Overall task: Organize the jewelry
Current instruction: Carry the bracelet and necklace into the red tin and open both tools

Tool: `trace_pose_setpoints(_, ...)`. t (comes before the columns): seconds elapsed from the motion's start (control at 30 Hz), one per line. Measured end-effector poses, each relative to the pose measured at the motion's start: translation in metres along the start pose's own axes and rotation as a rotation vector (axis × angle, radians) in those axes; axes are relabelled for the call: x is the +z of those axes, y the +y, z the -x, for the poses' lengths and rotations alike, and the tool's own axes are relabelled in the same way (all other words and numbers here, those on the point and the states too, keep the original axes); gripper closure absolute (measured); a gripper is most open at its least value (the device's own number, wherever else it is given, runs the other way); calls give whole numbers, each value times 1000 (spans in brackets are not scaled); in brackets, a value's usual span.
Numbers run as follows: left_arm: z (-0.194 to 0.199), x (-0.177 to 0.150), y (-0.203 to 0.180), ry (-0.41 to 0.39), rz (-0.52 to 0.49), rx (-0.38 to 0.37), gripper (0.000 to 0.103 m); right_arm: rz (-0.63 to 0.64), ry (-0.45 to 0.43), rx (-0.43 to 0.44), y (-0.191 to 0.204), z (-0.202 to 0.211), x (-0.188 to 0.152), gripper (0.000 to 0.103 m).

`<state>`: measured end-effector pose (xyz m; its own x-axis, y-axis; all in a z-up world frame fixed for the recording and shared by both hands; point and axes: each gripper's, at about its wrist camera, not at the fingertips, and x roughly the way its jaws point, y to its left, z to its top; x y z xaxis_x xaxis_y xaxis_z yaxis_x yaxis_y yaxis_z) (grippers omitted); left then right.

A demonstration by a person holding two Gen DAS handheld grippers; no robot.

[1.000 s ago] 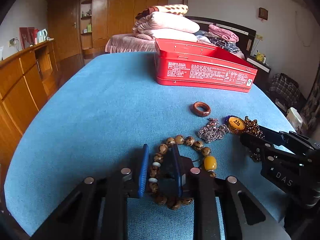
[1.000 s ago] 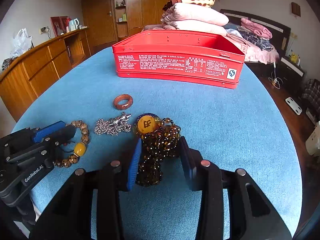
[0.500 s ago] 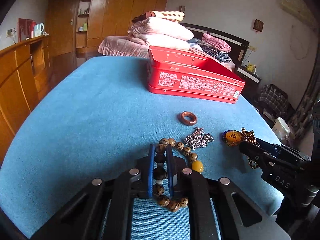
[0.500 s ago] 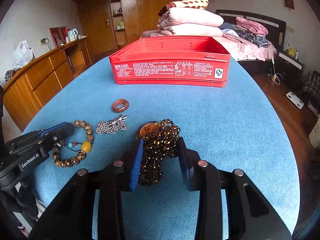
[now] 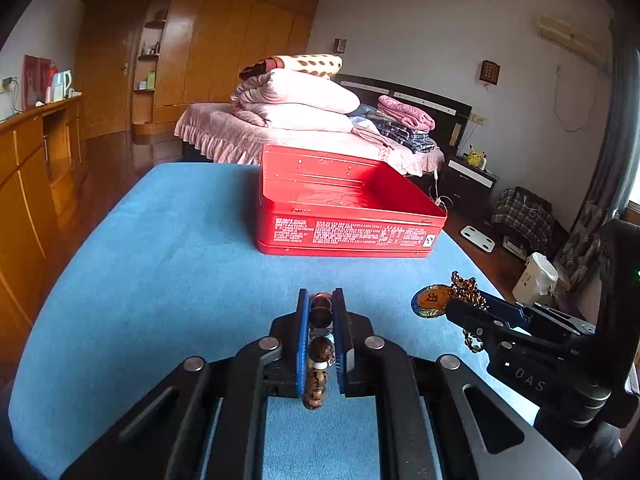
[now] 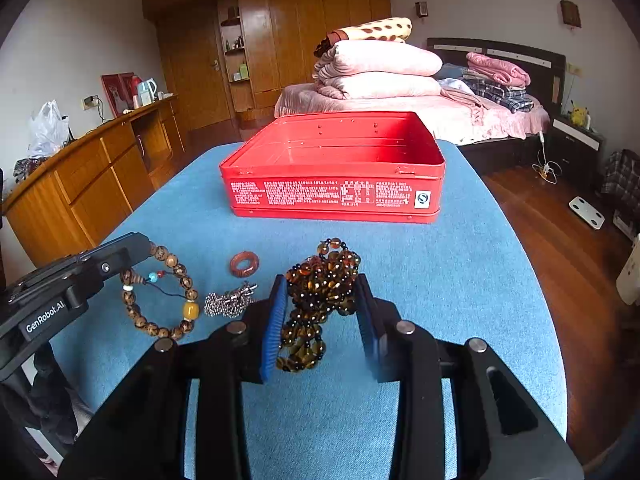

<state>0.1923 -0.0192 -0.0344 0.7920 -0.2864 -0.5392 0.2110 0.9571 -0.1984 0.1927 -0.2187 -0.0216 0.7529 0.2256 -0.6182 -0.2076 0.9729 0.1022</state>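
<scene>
Both grippers loaded: left gripper (image 5: 320,312) pinches the wooden bracelet (image 6: 160,292), right gripper (image 6: 320,304) clamps the amber necklace (image 6: 320,284); red tin (image 6: 340,168) straight ahead of both jaws.

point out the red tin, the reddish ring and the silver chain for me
red tin (image 6: 332,194): right wrist view, on its printed front wall.
reddish ring (image 6: 244,264): right wrist view, on the band's near edge.
silver chain (image 6: 229,302): right wrist view, on the middle of the heap.
</scene>
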Motion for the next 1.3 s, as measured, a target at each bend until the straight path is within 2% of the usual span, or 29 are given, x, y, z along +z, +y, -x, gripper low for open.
trace_pose_setpoints(0.27,-19,47,-7,-23,-7,-11,92,-16,-22,-20,-9,-13,43,70)
trace_pose_setpoints(0.47,-29,87,-6,-85,8,-33,92,-29,-39,-44,-21,-34,86,70)
trace_pose_setpoints(0.67,-52,117,-1,-133,41,-60,92,-49,-27,-61,-33,-67,115,70)
trace_pose_setpoints(0.97,-123,124,6,-74,59,-33,92,-59,48,-79,-35,-129,130,70)
trace_pose_setpoints(1.07,-142,122,10,-42,63,-33,92,-57,73,-84,-38,-138,129,65)
trace_pose_setpoints(1.2,-148,120,17,-19,95,-27,91,-71,50,-97,-42,-134,130,61)
trace_pose_setpoints(1.23,-146,119,16,-25,91,-20,87,-76,47,-95,-43,-132,129,61)
trace_pose_setpoints(1.3,-140,117,15,-36,74,4,72,-87,42,-85,-44,-128,127,59)
